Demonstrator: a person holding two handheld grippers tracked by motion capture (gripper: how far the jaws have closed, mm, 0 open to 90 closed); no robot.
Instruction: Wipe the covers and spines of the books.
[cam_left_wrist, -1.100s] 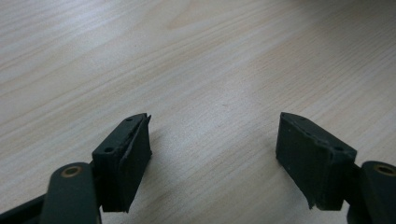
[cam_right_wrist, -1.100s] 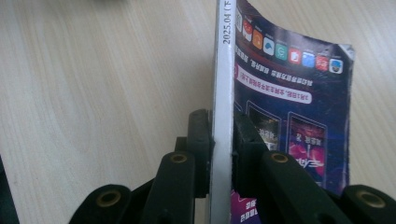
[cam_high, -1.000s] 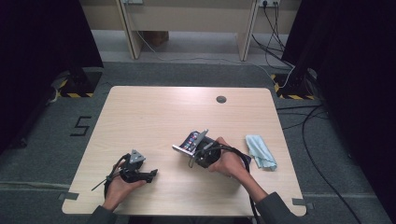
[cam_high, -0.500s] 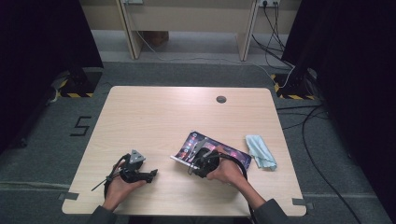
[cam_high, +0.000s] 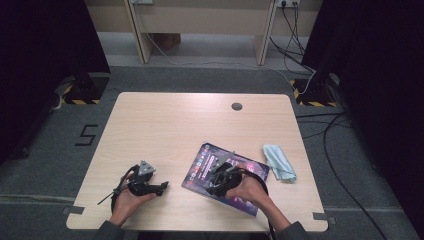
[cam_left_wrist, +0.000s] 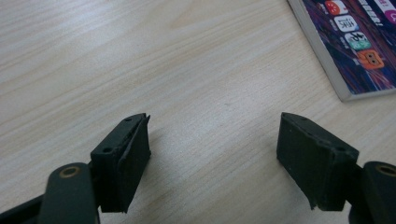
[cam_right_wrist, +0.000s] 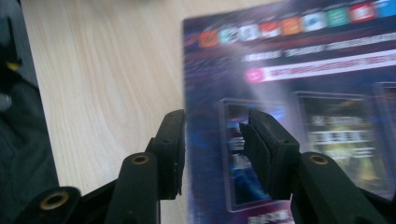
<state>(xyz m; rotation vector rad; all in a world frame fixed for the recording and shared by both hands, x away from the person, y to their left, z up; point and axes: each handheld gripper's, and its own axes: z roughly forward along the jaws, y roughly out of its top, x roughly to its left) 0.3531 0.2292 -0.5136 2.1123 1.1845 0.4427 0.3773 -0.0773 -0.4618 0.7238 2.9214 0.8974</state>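
Loosening after the set-down, the right gripper (cam_high: 216, 176) has just parted its jaws over the box (cam_high: 226, 178), now flat at the table's (cam_high: 165, 130) five o'clock, apparently released; left gripper (cam_high: 162, 186) rests wide open, empty.

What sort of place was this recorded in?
Probably a lab or studio recording bay: a bare wooden table on grey carpet, black curtains at both sides, loose cables across the floor, and hazard-striped stand bases by the far corners.
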